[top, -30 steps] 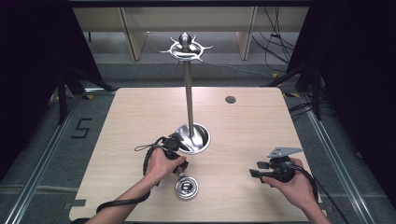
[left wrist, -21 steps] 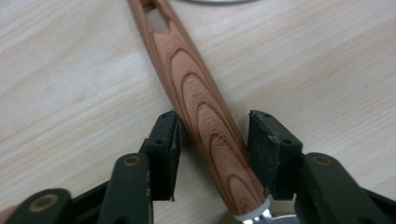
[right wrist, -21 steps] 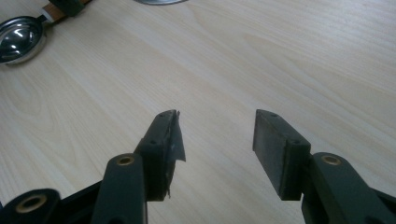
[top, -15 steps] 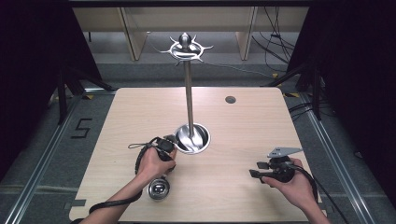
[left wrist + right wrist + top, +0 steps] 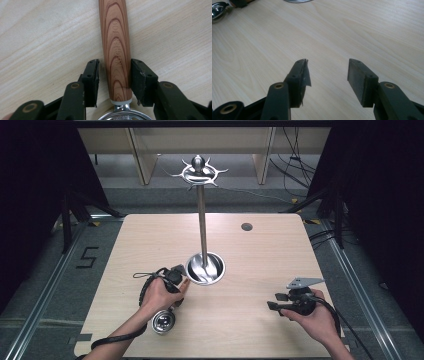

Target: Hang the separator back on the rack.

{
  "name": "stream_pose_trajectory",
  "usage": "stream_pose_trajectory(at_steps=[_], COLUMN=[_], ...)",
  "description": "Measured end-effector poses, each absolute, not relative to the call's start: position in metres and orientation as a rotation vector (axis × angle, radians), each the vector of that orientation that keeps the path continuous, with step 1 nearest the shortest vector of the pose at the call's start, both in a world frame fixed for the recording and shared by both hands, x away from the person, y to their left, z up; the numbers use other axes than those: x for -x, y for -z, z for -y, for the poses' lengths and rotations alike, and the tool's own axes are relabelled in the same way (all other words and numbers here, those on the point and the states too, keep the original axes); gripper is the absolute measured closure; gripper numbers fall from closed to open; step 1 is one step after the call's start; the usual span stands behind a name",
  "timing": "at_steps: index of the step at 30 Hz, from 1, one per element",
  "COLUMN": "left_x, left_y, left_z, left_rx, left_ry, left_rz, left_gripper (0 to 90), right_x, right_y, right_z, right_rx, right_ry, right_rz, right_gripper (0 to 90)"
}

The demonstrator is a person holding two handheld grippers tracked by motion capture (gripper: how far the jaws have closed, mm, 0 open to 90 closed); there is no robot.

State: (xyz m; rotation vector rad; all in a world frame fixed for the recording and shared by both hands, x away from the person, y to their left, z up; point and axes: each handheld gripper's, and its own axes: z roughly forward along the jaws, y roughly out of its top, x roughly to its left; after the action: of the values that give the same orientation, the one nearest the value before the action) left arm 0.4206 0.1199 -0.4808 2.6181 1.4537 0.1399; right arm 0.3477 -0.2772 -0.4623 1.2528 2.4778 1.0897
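Note:
A metal scoop-like tool lies on the table with its round steel head (image 5: 163, 321) near the front edge. Its striped wooden handle (image 5: 116, 50) runs between the jaws of my left gripper (image 5: 114, 65). The right-hand jaw rests against the handle and a narrow gap shows at the other jaw, so the gripper is open around it. In the high view a hand covers the left gripper (image 5: 172, 280) and the handle. My right gripper (image 5: 272, 306) hovers open over bare table at the front right, its jaws (image 5: 328, 65) wide apart with nothing between them.
A tall steel stand rises from a round dish-shaped base (image 5: 205, 268) at mid table, with a ring of hooks (image 5: 200, 171) at its top. A small dark hole (image 5: 246, 226) marks the far right of the table (image 5: 280, 255). The steel head (image 5: 218, 11) lies far off the right gripper.
The left hand and gripper pulled the wooden-handled tool leftward along the front of the table, most of it in the first half second. The right gripper stayed put.

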Motion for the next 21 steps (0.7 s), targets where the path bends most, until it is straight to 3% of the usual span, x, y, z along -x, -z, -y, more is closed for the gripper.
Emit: stream_pose_trajectory(at_steps=[8, 17, 19, 21], left_x=[-0.4204, -0.4183, -0.4179, -0.4155], left_y=[0.4802, 0.4815, 0.4817, 0.4815], left_z=[-0.1191, -0.1216, -0.1236, -0.1249], left_rx=[-2.625, -2.615, -2.611, -2.574], left_ry=[-0.122, -0.131, -0.059, -0.074], left_rz=[-1.439, -1.421, -1.4, -1.412], left_gripper=[66.5, 67.7, 67.8, 67.8], right_x=[-0.3472, -0.3474, -0.3464, -0.3475], right_y=[0.4644, 0.4646, 0.4618, 0.4612], right_z=[0.2759, 0.2752, 0.2766, 0.2783], right_rx=[-1.267, -1.248, -1.272, -1.247], right_ry=[-1.119, -1.126, -1.084, -1.074], right_rz=[-2.457, -2.448, -2.474, -2.484], right_gripper=[50.7, 50.8, 50.8, 50.8])
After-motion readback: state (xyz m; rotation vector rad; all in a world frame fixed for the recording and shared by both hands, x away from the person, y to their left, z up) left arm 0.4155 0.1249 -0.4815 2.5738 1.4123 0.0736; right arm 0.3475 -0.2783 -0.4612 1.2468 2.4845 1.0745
